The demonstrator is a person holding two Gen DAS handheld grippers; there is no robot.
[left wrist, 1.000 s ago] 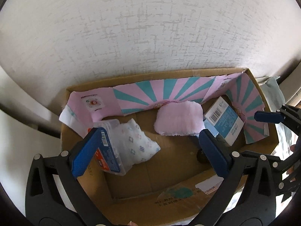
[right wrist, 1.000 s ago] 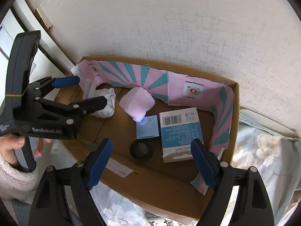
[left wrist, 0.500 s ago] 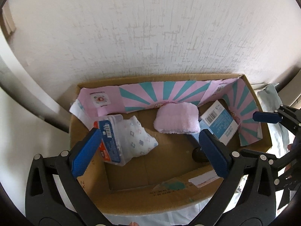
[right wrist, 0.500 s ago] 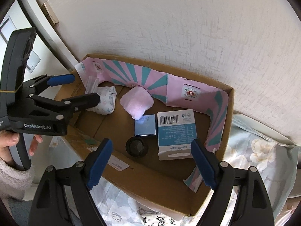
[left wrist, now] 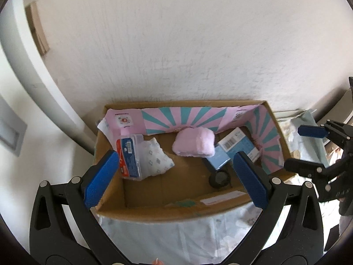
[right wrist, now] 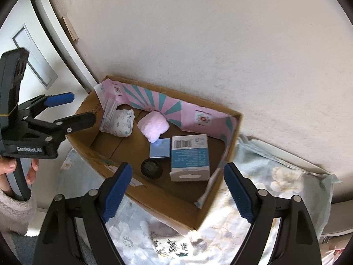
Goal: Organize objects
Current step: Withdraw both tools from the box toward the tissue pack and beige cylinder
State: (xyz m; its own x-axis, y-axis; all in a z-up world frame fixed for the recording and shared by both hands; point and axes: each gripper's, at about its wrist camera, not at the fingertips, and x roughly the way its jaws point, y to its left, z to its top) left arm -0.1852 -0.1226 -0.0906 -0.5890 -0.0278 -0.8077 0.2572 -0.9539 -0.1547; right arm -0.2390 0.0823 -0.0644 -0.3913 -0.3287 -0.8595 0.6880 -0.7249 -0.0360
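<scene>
A cardboard box (left wrist: 154, 212) sat open against a white textured wall (left wrist: 176, 44), filling the middle of both wrist views. A pink and teal striped card liner (left wrist: 183, 119) stood along its back wall and bent round one end.

Inside the box, in the left wrist view, a clear plastic case with a red and blue label (left wrist: 130, 156) lay at the left end. It rested against a white patterned cloth bundle (left wrist: 156, 159). A fluffy pink pad (left wrist: 194, 143) lay in the centre near the liner. Just right of it was a small pale blue box (left wrist: 217, 160), touching a larger white and blue carton with a barcode (left wrist: 238, 145). A round black lid (left wrist: 218, 177) sat in front of the small blue box.

The left gripper (left wrist: 176, 183) hovered above the near edge of the box, its blue-padded fingers spread wide and holding nothing. The right gripper (right wrist: 176, 194) also stood wide open and empty, above the box's near corner in the lower centre of its own view.

The box rested on a pale floral fabric (right wrist: 275, 176). In the right wrist view the left gripper appeared at the left edge of the frame. A bare hand (right wrist: 13, 170) in a fuzzy sleeve held its handle.
</scene>
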